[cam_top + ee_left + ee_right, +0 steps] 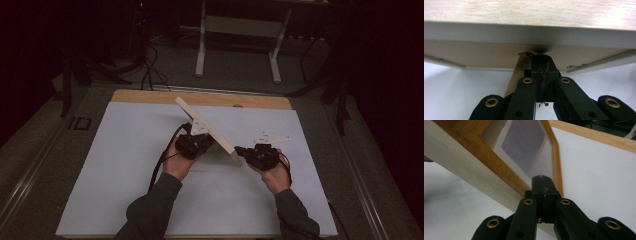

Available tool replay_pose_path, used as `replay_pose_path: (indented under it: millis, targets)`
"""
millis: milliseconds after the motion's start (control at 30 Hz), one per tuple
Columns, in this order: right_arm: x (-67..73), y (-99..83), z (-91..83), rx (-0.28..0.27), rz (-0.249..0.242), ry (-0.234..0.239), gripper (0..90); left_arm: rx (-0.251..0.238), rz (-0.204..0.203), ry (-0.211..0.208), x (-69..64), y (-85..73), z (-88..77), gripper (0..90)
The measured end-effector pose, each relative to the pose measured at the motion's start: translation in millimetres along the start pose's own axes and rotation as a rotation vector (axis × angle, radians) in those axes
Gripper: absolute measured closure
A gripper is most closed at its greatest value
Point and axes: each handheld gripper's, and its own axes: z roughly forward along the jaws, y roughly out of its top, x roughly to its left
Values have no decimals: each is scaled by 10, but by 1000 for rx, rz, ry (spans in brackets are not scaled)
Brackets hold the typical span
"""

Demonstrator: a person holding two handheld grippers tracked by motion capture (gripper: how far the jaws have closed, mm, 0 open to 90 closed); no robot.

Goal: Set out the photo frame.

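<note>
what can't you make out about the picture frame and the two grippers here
- Picture frame, high view: it is seen edge-on and dim, so its front and back faces are unreadable.
- Left gripper, left gripper view: the shut tips meet the frame's back in shadow; touching or clamping something thin cannot be told.
- Right gripper, right gripper view: the tips cover the glass; contact is unclear.
- The image behind the glass is blurred.
- The frame's corners are cut off by the edges of both gripper views.

The picture frame [469, 167] is light grained wood with glossy glazing; the table cover [130, 165] is matt white.
</note>
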Motion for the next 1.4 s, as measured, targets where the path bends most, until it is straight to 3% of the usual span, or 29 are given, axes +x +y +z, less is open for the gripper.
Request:
replay_pose_path:
  millis: [167, 833, 1100, 1200, 1400]
  targets:
    - [42, -9, 44, 8, -9, 23, 900, -1, -26, -10, 24, 2, 31, 900]
    - [186, 7, 85, 18, -48, 55, 900, 9, -38, -46, 105, -13, 88, 900]
    - [273, 48, 135, 32, -83, 77, 900, -4, -45, -62, 153, -32, 100, 900]
    - [303, 63, 157, 37, -92, 85, 900, -14, -72, -82, 179, -42, 106, 900]
    - [370, 89, 214, 42, -99, 102, 900, -42, -88, -108, 217, -81, 123, 900]
